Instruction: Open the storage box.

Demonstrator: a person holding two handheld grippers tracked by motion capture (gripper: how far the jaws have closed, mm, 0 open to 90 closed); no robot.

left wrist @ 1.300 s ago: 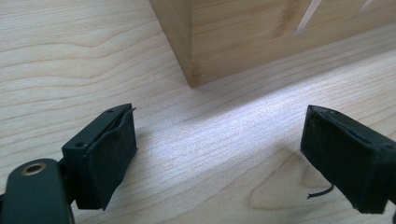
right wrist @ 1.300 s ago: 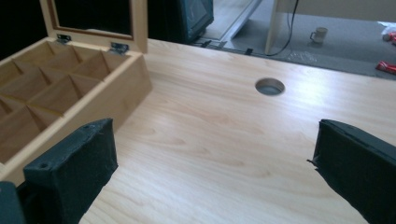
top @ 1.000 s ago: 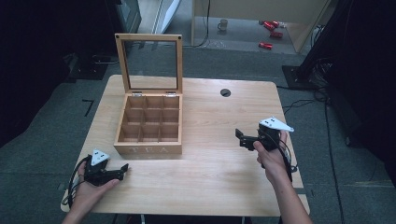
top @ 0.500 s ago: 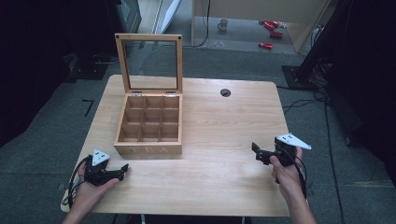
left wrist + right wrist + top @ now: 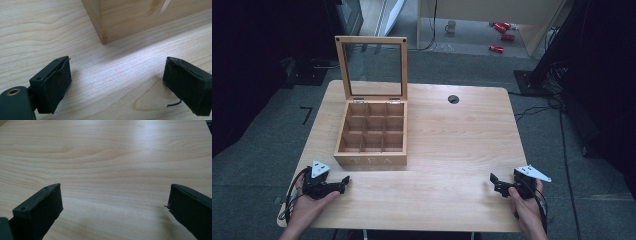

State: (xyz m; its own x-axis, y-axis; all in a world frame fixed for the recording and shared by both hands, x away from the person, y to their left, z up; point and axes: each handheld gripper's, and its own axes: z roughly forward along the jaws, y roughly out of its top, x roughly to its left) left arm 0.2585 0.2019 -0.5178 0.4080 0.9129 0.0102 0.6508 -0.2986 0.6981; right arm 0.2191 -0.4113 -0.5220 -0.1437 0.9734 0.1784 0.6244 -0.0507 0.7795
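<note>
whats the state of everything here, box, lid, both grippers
tea box: open, all nine compartments look empty
lid: raised, standing about upright at the back hinges
left gripper: open, holding nothing, low over the table near the box's front left corner
right gripper: open, holding nothing, over bare table near the front right edge

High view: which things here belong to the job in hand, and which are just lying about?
In the job:
wooden tea box, lid raised, compartments look empty
left gripper, open, near the box's front corner
right gripper, open, over bare table

Lying about:
mug on the floor
red items on the floor
</note>
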